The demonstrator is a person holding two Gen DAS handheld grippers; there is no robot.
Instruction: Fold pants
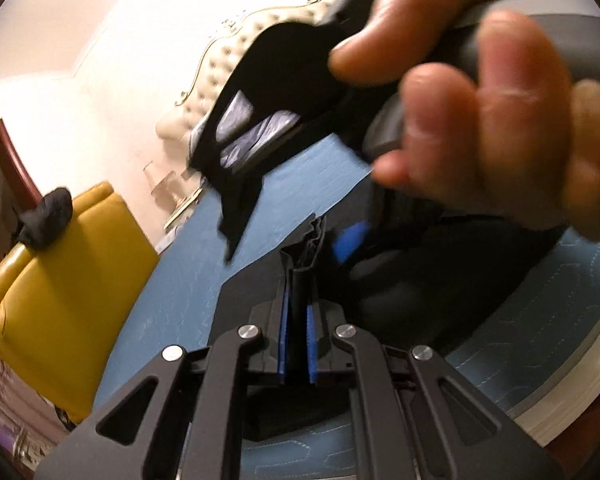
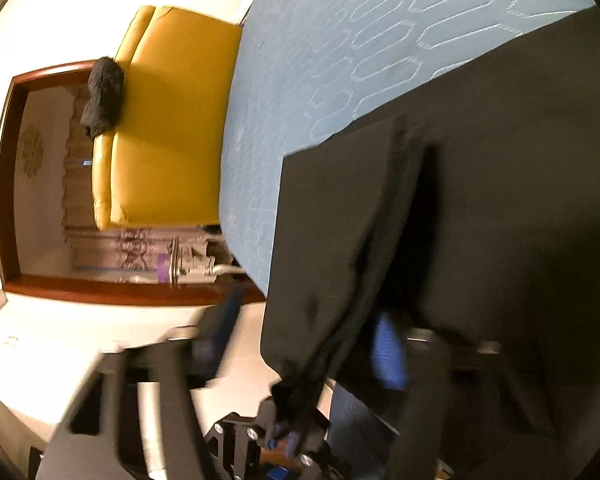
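The left tongs [image 1: 297, 312] are clenched on a bunched edge of the black pants [image 2: 500, 200], which lie across the blue bed [image 2: 320, 60]. The right tongs [image 2: 300, 340] stand released around the fabric, seemingly positioned to take a second hold for folding.

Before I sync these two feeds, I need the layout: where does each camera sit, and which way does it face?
Left wrist: sits on the left gripper, looking along its fingers, shut on the pants, across the bed toward the chair; a hand shows upper right.
Right wrist: sits on the right gripper, rolled sideways, open at the pants' edge; no hand shows.
Shared: pants, bed, chair, and the left gripper.
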